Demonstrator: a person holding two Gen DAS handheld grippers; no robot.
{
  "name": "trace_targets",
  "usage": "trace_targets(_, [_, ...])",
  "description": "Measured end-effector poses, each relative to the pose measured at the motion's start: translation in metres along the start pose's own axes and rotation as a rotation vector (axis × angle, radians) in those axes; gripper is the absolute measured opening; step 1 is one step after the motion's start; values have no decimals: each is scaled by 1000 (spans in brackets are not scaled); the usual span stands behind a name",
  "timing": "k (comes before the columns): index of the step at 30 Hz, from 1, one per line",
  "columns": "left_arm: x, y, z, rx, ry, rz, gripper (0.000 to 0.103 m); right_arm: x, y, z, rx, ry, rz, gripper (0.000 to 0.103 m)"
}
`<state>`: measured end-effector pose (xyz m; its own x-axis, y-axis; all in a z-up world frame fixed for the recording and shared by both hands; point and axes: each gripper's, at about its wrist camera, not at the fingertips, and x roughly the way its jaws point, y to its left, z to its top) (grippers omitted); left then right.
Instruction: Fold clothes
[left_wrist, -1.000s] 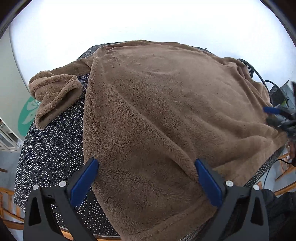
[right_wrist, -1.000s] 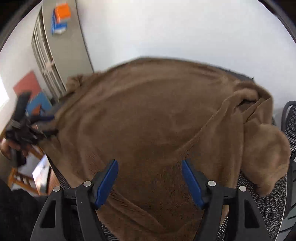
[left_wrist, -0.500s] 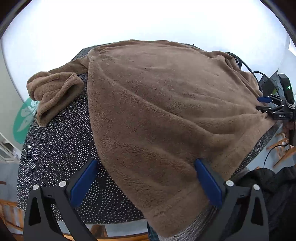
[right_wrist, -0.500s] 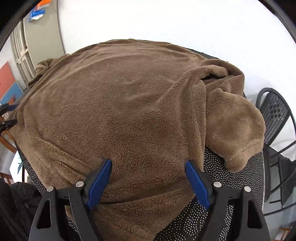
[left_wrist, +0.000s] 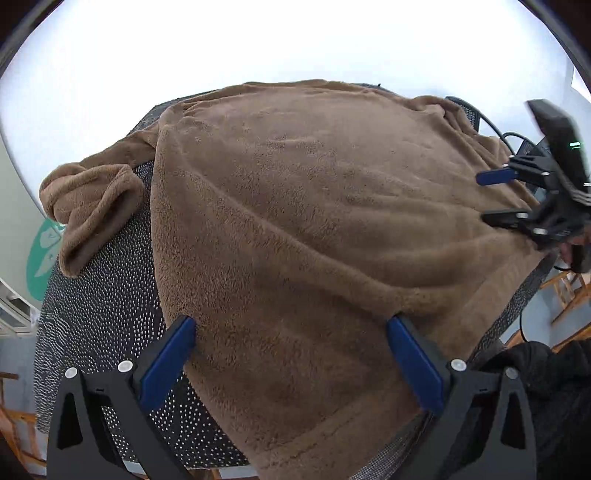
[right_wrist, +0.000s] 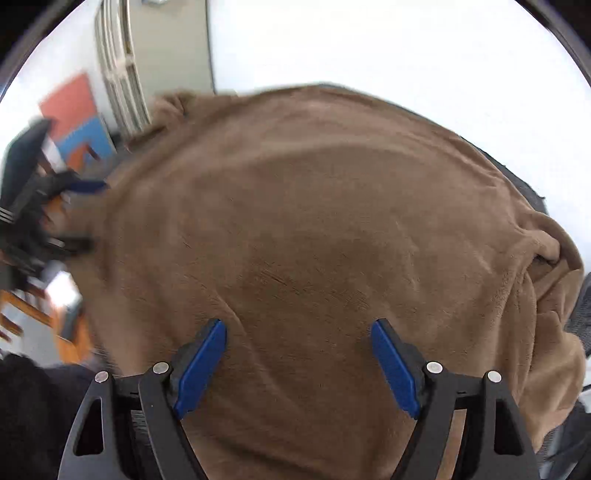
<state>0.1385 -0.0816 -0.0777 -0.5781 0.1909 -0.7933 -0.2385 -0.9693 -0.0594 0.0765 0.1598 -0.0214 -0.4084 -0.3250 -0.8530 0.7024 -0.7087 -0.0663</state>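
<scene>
1. I see the brown fleece garment (left_wrist: 295, 229) spread nearly flat over the dotted black bench (left_wrist: 107, 295); it fills the centre of both wrist views, its lower hem hanging off the near edge at the bottom of the frame.
2. No fold is made in the body yet, as far as I can judge. One sleeve (left_wrist: 92, 206) lies bunched at the left of the left wrist view, the other sleeve (right_wrist: 554, 314) crumpled at the right edge of the right wrist view.
3. My left claw (left_wrist: 291, 358) stands wide, fingers straddling the fleece near the hem, gripping nothing.
4. My right claw (right_wrist: 299, 358) is also wide and empty above the cloth.
5. I judge the task barely begun: sleeves to tuck in, then the body to fold.
</scene>
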Motion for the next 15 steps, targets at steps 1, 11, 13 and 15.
trace_targets(1, [-2,2,-2,0,1,-8,103,2,-10,-2,38,3,15,82])
trace_targets(11, [-2,12,8,-4,79,-27,103,-2,-43,-1,143,10,41,84])
trace_targets(13, [-4,8,20,20,58,-7,103,-11,-54,8,169,-18,58,84])
trace_targets(15, [-4,4,31,34,28,-7,103,-19,-68,24,188,-63,48,84])
